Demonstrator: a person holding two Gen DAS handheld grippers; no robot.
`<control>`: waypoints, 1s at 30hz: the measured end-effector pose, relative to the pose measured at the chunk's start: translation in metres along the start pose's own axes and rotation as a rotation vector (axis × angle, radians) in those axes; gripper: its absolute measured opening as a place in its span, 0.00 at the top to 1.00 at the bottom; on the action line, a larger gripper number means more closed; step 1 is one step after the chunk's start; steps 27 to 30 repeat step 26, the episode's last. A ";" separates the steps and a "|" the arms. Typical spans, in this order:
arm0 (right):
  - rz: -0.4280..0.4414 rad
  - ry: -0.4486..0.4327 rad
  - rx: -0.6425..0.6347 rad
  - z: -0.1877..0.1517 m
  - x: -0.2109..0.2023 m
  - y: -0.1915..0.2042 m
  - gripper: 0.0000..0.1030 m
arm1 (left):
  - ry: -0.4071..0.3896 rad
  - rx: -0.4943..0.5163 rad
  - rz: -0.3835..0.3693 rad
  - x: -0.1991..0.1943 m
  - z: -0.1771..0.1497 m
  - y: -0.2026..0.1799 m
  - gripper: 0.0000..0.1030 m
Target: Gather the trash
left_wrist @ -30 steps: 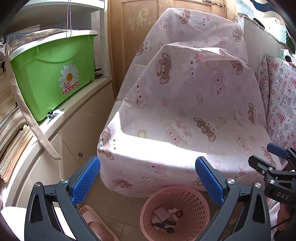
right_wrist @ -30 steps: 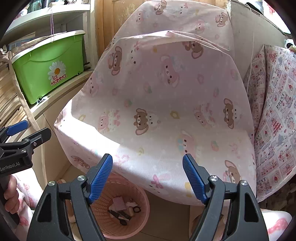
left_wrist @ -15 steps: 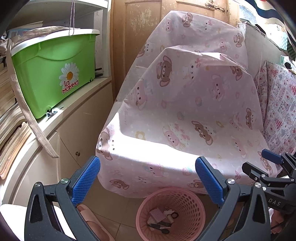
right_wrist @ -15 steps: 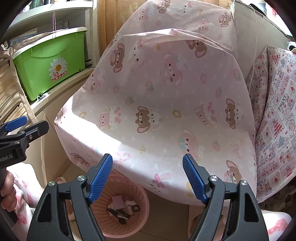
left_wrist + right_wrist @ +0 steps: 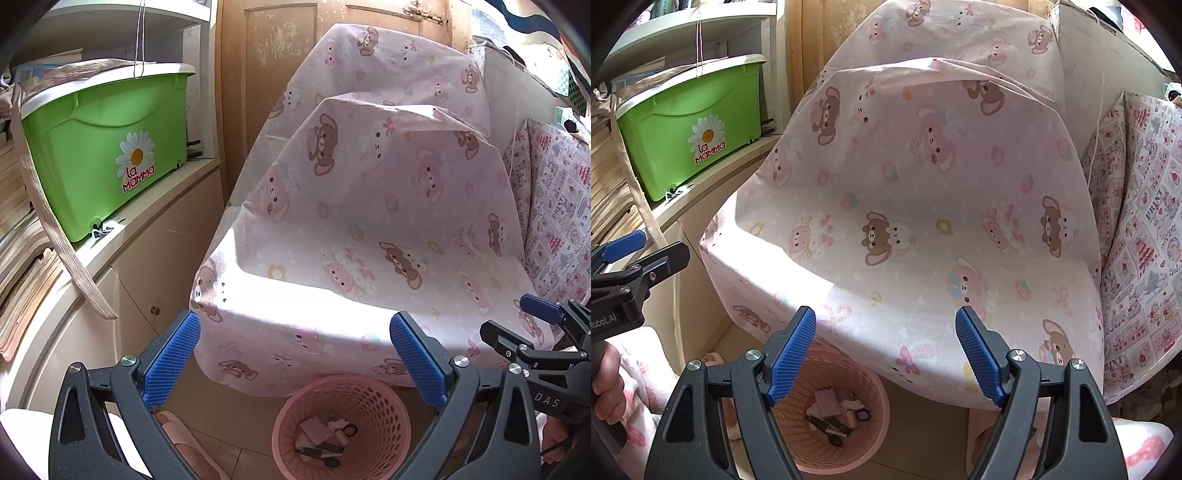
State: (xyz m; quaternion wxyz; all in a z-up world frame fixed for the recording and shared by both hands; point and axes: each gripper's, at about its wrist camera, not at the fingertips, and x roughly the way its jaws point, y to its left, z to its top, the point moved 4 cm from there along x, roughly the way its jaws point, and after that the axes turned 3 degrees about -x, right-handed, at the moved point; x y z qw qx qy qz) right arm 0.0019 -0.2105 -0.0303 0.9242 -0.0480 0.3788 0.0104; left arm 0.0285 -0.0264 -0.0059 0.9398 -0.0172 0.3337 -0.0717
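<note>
A pink mesh wastebasket (image 5: 341, 424) (image 5: 834, 406) stands on the tiled floor just below both grippers. Small scraps of trash (image 5: 323, 441) (image 5: 836, 411) lie in its bottom: a pink checked piece, pale bits, dark slim items. My left gripper (image 5: 295, 362) hangs above the basket, open, with nothing between its blue pads. My right gripper (image 5: 886, 354) is open too and holds nothing; the basket sits under its left finger. Each gripper's tip also shows at the edge of the other view.
A large shape draped in a pink bear-print sheet (image 5: 369, 229) (image 5: 923, 206) fills the space behind the basket. A green lidded box (image 5: 99, 162) rests on a cream cabinet (image 5: 155, 266) at left. Patterned fabric (image 5: 1141, 236) hangs at right. A wooden door (image 5: 280, 66) stands behind.
Both views have drifted very slightly, with the basket sitting a touch more to the left in the left wrist view. Both grippers stay open and empty.
</note>
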 end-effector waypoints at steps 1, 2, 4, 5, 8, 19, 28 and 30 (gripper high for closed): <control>-0.002 -0.002 0.000 0.000 0.000 0.000 0.23 | -0.004 0.002 0.001 -0.001 0.000 0.000 0.01; -0.001 -0.002 0.001 0.000 0.000 -0.001 0.22 | -0.006 0.003 0.002 -0.001 0.000 0.000 0.01; 0.002 0.000 0.007 0.000 0.000 -0.002 0.22 | -0.007 0.007 0.006 -0.001 0.000 -0.001 0.01; 0.003 0.001 0.010 0.000 0.000 -0.002 0.22 | -0.006 0.009 0.010 -0.001 0.000 -0.001 0.01; 0.003 -0.002 0.011 0.001 -0.001 -0.001 0.22 | 0.003 0.008 0.013 0.001 -0.001 -0.001 0.01; -0.006 0.005 0.025 0.000 0.001 -0.003 0.22 | 0.002 0.004 0.000 -0.001 0.000 -0.002 0.01; -0.015 0.010 0.025 -0.001 0.004 -0.003 0.22 | 0.011 -0.007 0.011 0.001 -0.001 0.001 0.01; -0.015 0.010 0.025 -0.001 0.004 -0.003 0.22 | 0.011 -0.007 0.011 0.001 -0.001 0.001 0.01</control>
